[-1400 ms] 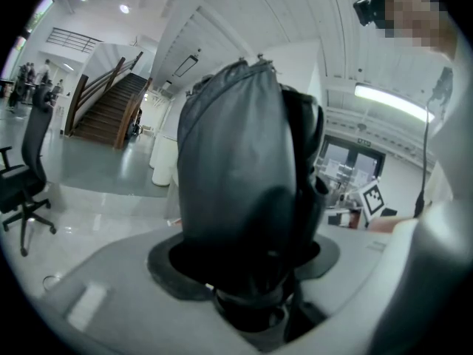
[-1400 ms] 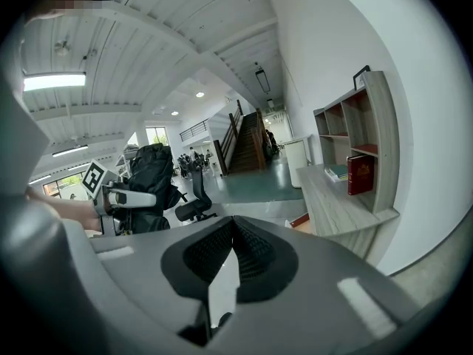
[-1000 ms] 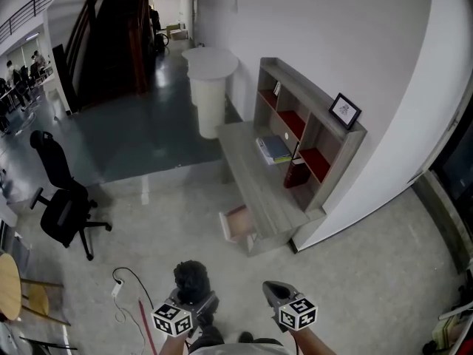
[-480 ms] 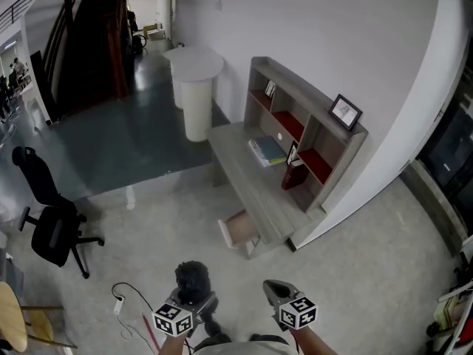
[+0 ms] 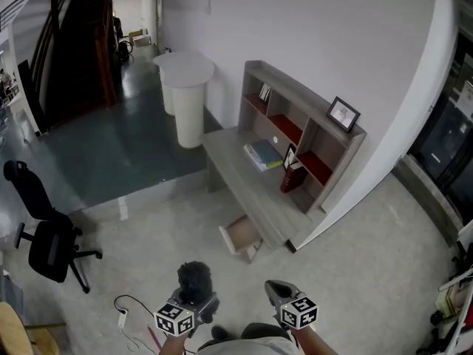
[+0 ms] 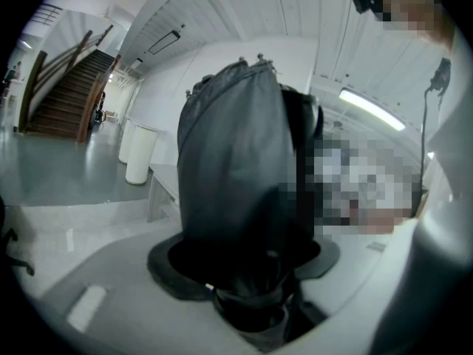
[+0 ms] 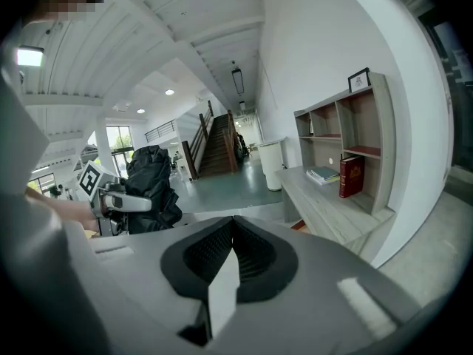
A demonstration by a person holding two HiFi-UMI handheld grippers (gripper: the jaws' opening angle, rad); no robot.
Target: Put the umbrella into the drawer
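L gripper [image 6: 251,291] is clamped on the folded black umbrella [image 6: 240,183], which stands up out of its jaws. In head view it's low in frame, well apart from the desk [image 5: 250,194]. R gripper [image 7: 233,246] has jaws closed together, nothing btwn. The drawer [image 5: 241,235] at the desk front is pulled open, pale inside showing. In the hutch [image 5: 307,133], a red book [image 5: 293,176] stands in a lower compartment and a small frame [image 5: 264,92] in an upper one. A book stack [image 5: 264,154] lies on the desk top.

A black office chair [image 5: 46,231] is seen at the left. A framed picture [image 5: 344,114] is set atop the shelf unit [image 5: 295,95], a red book [image 5: 292,176] is stood upright below, and flat books [image 5: 263,154] are laid on the surface [image 5: 251,192].
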